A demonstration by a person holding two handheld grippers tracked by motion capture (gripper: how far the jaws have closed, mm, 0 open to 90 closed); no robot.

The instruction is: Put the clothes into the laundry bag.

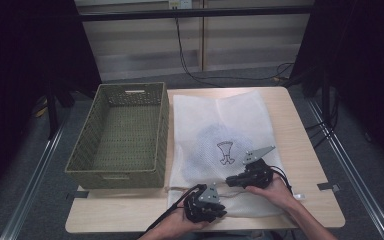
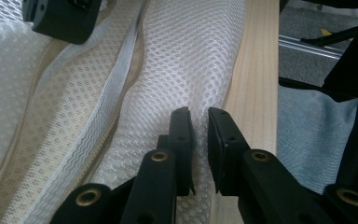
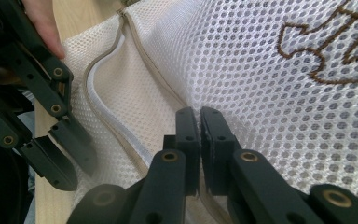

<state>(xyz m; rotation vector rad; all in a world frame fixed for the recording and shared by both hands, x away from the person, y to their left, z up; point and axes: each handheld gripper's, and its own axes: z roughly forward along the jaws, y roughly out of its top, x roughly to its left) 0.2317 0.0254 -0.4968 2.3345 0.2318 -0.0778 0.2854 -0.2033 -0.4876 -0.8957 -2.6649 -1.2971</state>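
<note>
Here a white mesh laundry bag (image 1: 220, 132) lies flat on the wooden surface (image 1: 300, 150), just right of a green woven basket (image 1: 122, 135). The left tongs (image 2: 198, 116) stand nearly closed, pinching the bag's near edge. The right tongs (image 3: 199, 116) are nipped tight on mesh beside the zipper (image 3: 107, 116).
</note>
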